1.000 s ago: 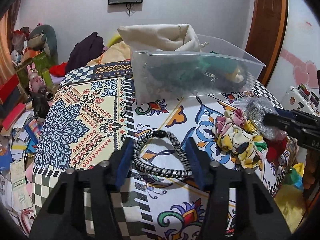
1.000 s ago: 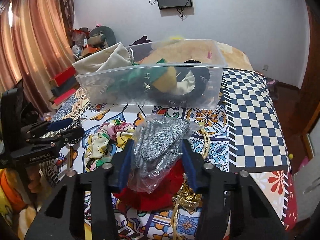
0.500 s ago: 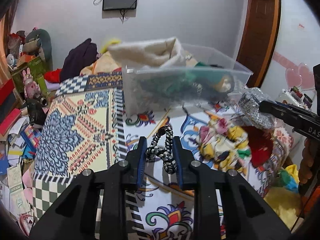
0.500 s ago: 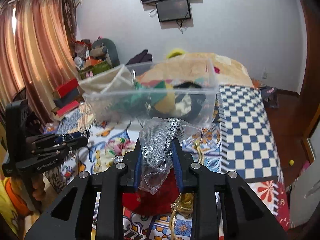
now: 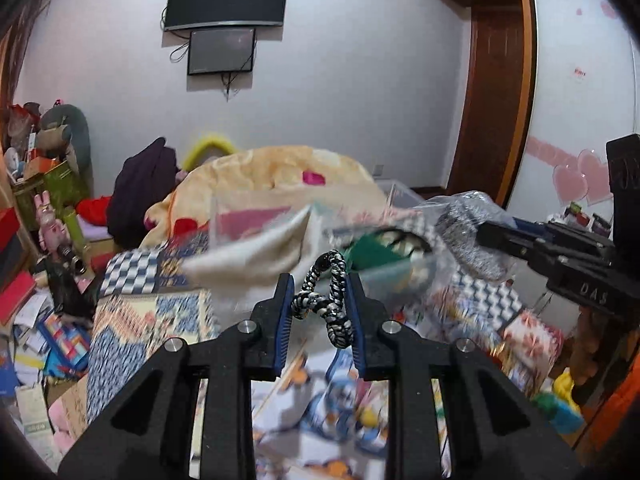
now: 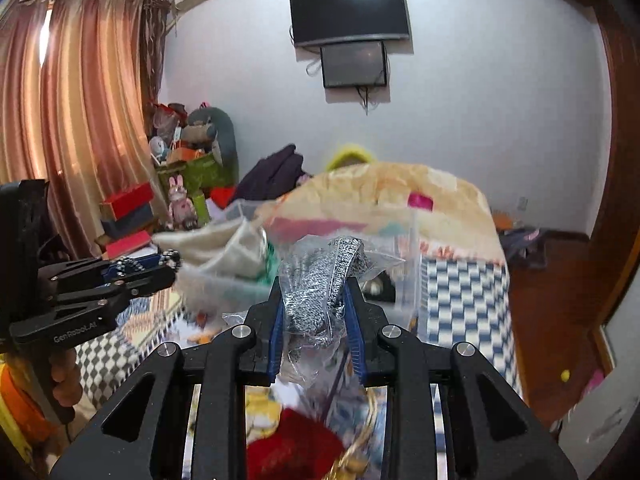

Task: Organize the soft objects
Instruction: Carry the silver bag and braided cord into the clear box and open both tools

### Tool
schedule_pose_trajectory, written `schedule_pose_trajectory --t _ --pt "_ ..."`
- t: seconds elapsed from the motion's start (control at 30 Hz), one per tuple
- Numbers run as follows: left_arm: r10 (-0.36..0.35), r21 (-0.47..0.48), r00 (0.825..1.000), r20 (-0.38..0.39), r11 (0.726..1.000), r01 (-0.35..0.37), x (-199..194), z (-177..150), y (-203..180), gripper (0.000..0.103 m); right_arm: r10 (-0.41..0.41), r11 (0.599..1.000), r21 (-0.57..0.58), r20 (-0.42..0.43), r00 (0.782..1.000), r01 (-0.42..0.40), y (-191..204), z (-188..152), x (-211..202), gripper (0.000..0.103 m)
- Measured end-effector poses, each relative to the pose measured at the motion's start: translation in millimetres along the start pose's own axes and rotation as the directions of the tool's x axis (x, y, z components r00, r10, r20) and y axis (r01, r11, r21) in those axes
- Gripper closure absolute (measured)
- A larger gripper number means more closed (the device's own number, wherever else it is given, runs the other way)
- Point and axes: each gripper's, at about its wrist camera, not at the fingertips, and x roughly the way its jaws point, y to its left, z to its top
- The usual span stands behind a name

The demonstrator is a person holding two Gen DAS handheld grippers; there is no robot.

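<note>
above bed (image 5: 132, 328), both grippers clamp items near bin (image 6: 412, 280).

1. A white wall (image 6: 460, 120) carries a dark screen (image 6: 350, 10).
2. Pink curtains (image 6: 80, 120) hang at the left, with light behind them.
3. A wooden door frame (image 5: 496, 100) stands at the right.

Black hand-held gripper (image 5: 318, 304), blue ribbed pads (image 5: 285, 320), silver screws, "GenRobot.AI" lettering.

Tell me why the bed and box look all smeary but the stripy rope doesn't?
Left wrist view: the braided band is sharp between the jaws, while the plastic bin and bedspread smear with motion blur. Right wrist view: the bagged grey fabric is crisp, the bed blurred.
</note>
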Motion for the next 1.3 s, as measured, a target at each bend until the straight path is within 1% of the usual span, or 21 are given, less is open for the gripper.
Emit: schedule_pose_trajectory --t 0.13,0.23,0.33,0.43,0.53,0.77,0.83,0.87,0.9,0.93,0.97,1.07,1.1,1.17,1.23,1.3 --pt "-0.005 0.017 1.0 0.002 1.0 0.005 11.6 15.0 -5.7 0.078 -0.018 1.0 -0.024 0.034 0.999 0.019 -2.0 14.9 7.9 0.078" --pt "-0.041 0.004 0.999 -0.021 0.999 0.041 25.0 23.4 -7.6 0.078 -0.032 0.999 -0.033 0.039 0.999 0.033 -5.2 20.4 14.1 0.078" --pt "-0.052 0.007 0.998 -0.043 0.999 0.053 41.1 29.0 -10.6 0.078 -0.051 0.998 -0.038 0.034 0.998 0.052 -10.1 24.5 21.8 0.078" --pt "-0.054 0.019 0.997 -0.064 0.998 0.055 57.2 31.0 -16.7 0.078 -0.068 0.997 -0.034 0.016 0.998 0.069 -15.3 25.5 32.9 0.078" --pt "-0.037 0.029 0.996 -0.081 0.999 0.039 73.0 30.4 -19.7 0.078 -0.083 0.996 -0.035 -0.01 0.996 0.083 -17.5 23.2 42.3 0.078" --pt "0.001 0.042 0.992 -0.124 0.999 0.004 97.9 26.2 -22.0 0.077 -0.09 0.996 -0.039 -0.102 0.991 0.086 -24.1 10.7 70.5 0.078" --pt "0.009 0.052 0.991 -0.131 0.999 -0.003 99.4 24.6 -23.9 0.073 -0.091 0.995 -0.049 -0.123 0.988 0.086 -24.9 7.1 75.5 0.078" --pt "0.008 0.054 0.991 -0.132 0.999 -0.001 100.0 24.4 -24.6 0.065 -0.091 0.995 -0.052 -0.129 0.987 0.085 -25.8 6.3 76.8 0.078" --pt "0.008 0.056 0.991 -0.133 0.998 -0.001 100.6 23.9 -24.5 0.054 -0.092 0.995 -0.055 -0.135 0.987 0.085 -25.4 5.1 77.9 0.078" --pt "0.009 0.057 0.991 -0.133 0.998 -0.001 101.1 23.6 -24.8 0.05 -0.092 0.995 -0.057 -0.138 0.986 0.084 -26.1 4.8 78.5 0.078" --pt "0.008 0.058 0.992 -0.13 0.998 0.0 100.5 22.9 -25.3 0.047 -0.093 0.995 -0.06 -0.139 0.986 0.085 -25.8 4.9 78.6 0.078" --pt "0.013 0.075 0.991 -0.131 0.997 -0.003 101.4 20.0 -29.2 0.046 -0.101 0.993 -0.076 -0.136 0.986 0.091 -24.4 4.5 76.6 0.076" --pt "0.018 0.079 0.992 -0.125 0.997 -0.008 100.3 19.9 -29.5 0.046 -0.102 0.992 -0.081 -0.138 0.985 0.092 -23.3 4.4 75.5 0.075" --pt "0.012 0.08 0.992 -0.125 0.997 -0.002 98.4 20.2 -29.1 0.045 -0.101 0.992 -0.087 -0.142 0.985 0.09 -22.3 4.8 74.7 0.07" --pt "-0.001 0.072 0.993 -0.122 0.997 0.01 93.1 20.3 -28.2 0.045 -0.1 0.993 -0.084 -0.138 0.985 0.089 -24.3 5.2 72.9 0.051" --pt "-0.007 0.068 0.994 -0.111 0.998 0.014 86.3 21.3 -27.3 0.045 -0.102 0.993 -0.077 -0.121 0.987 0.093 -25.0 6.0 68.7 0.045"
